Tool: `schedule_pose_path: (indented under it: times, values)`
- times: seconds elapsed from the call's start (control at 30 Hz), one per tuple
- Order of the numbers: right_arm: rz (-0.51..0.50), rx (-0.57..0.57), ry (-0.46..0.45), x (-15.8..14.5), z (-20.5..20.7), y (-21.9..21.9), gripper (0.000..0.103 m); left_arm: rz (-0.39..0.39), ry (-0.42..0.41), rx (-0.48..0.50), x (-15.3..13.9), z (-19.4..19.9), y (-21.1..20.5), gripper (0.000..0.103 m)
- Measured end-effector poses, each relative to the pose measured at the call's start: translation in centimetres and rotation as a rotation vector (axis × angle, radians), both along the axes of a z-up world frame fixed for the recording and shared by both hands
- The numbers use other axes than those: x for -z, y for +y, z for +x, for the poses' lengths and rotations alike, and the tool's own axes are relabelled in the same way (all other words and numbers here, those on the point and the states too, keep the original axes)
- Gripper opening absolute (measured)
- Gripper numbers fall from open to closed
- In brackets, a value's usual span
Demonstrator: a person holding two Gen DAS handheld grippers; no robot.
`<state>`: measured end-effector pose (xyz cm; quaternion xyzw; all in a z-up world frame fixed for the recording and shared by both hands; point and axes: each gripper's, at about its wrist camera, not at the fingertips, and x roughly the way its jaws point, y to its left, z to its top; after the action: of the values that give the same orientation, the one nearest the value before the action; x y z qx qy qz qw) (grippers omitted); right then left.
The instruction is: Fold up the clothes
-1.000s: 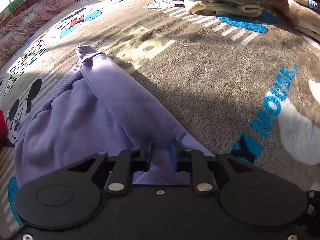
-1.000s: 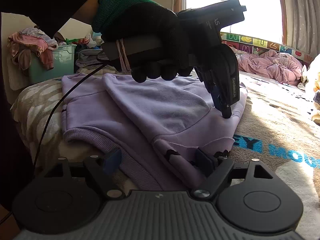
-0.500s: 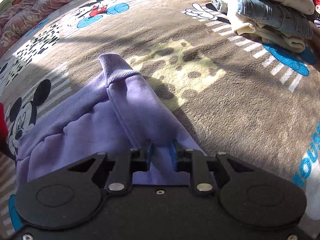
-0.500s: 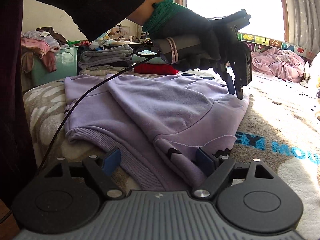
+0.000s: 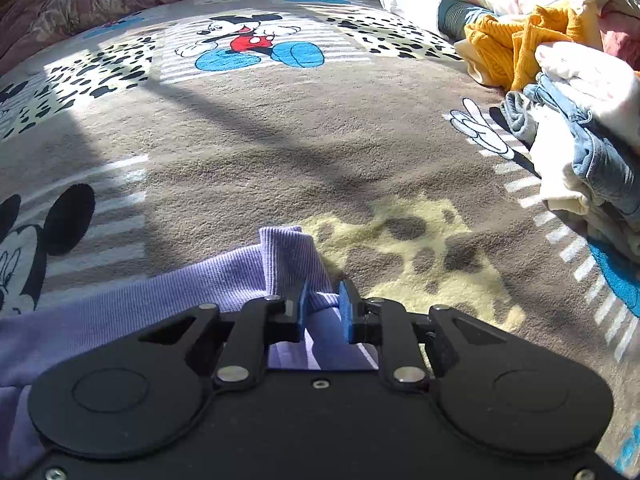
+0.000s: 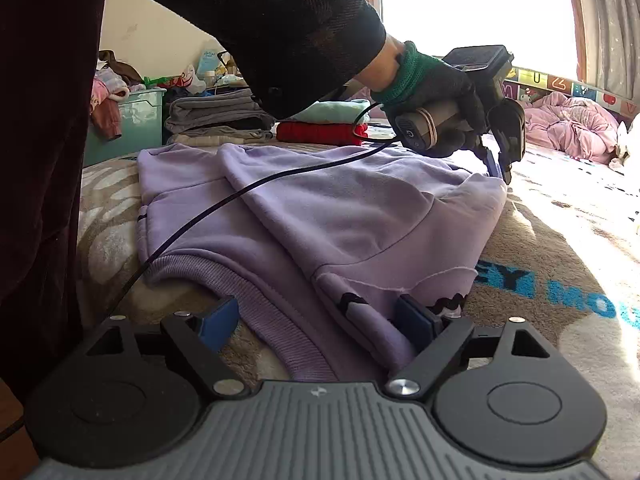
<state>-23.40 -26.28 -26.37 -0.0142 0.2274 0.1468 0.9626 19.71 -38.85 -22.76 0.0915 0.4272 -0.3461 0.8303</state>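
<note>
lilac sweatshirt (image 6: 320, 216), partly folded, lying flat

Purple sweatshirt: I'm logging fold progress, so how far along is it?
Done: one sleeve of the purple sweatshirt lies folded across the body, and folded stacks sit behind it.

In hand: the left gripper is shut on the ribbed cuff; the right gripper is open at the hem.

Left: folding the body into a compact bundle, then the unfolded clothes pile.
</note>
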Motion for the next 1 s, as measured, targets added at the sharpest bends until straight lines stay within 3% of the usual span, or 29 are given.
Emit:
schedule_pose_path:
  times: [0.17,0.27,0.3,0.4,0.57,0.7,0.77,1.0]
  values:
    - [-0.005,-0.017,0.010,0.1,0.3,0.2,0.090,-0.021,0.049,-0.021,0.1,0.8,0.1,0.020]
    - [-0.015,-0.024,0.009,0.1,0.3,0.3,0.093,-0.015,0.040,-0.016,-1.3,0.4,0.3,0.020]
    - [-0.018,-0.027,0.008,0.1,0.3,0.4,0.094,-0.019,0.030,-0.012,-2.1,0.2,0.6,0.022]
    - [-0.024,-0.030,0.006,0.1,0.2,0.6,0.094,-0.053,-0.030,-0.017,-6.4,-0.7,3.1,0.050]
    - [-0.029,-0.011,-0.020,-0.6,-0.2,0.7,0.090,-0.101,-0.114,-0.058,-13.5,-3.5,9.6,0.063]
    - [-0.035,0.004,-0.044,-1.1,-0.6,0.9,0.087,-0.083,-0.152,-0.133,-16.5,-6.3,16.4,0.065]
    - [-0.037,0.012,-0.057,-1.3,-0.8,1.0,0.087,-0.073,-0.155,-0.186,-16.8,-7.5,20.1,0.065]
    - [-0.048,0.040,-0.101,-2.3,-1.6,1.3,0.087,-0.167,0.055,-0.523,-12.3,-10.7,32.5,0.065]
